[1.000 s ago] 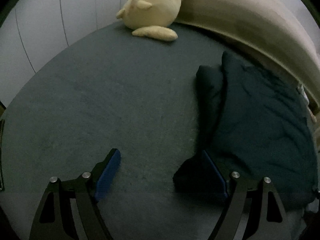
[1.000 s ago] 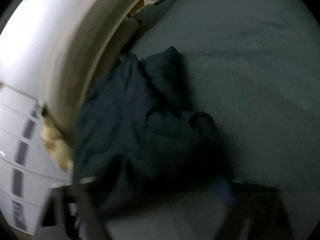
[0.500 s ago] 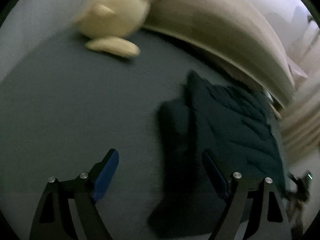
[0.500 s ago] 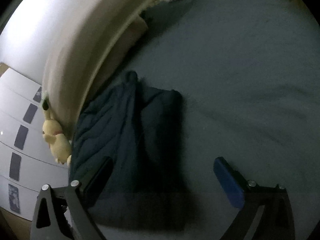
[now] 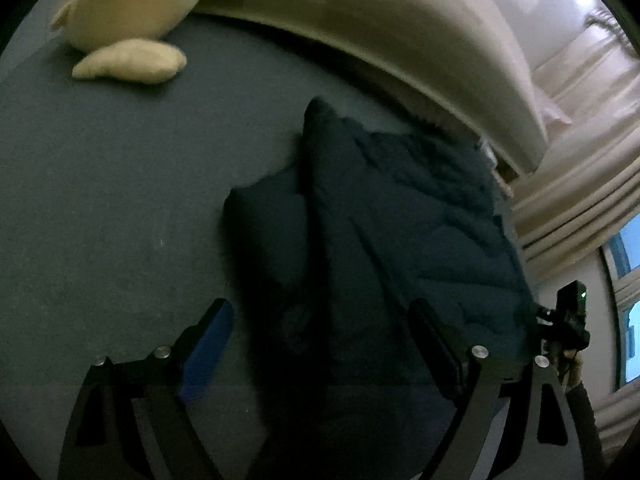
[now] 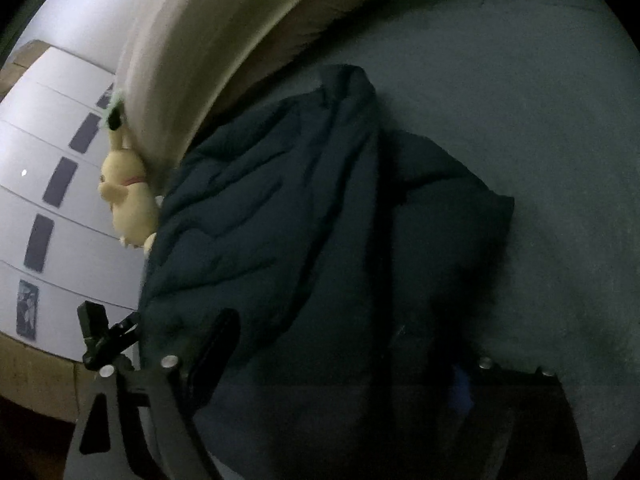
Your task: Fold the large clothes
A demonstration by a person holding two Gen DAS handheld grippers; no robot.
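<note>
A dark teal quilted jacket (image 5: 400, 232) lies folded on the grey bed (image 5: 120, 200), close to the headboard. My left gripper (image 5: 324, 340) hovers over its near edge. Its jaws are opening, with the jacket's darker folded flap below and between the fingers (image 5: 212, 336), and no pad presses on it. In the right wrist view the same jacket (image 6: 280, 220) fills the middle. My right gripper (image 6: 340, 364) straddles its near end with jaws wide and closing. The jacket lies between the pads, and I see no pinch. Its right pad (image 6: 462, 388) sits in deep shadow.
A yellow plush toy (image 5: 132, 12) sits on the bed by the beige padded headboard (image 5: 400, 28). Cream curtains (image 5: 580, 200) and a window hang to the right. White drawer fronts (image 6: 52, 160) stand beyond the bed. Bare grey sheet (image 6: 540, 120) spreads beside the jacket.
The bunched part of the jacket has been laid down flat and let go. Both views have swung so the jacket now lies between each pair of fingers. The plush toy slid toward the frame's edge.
</note>
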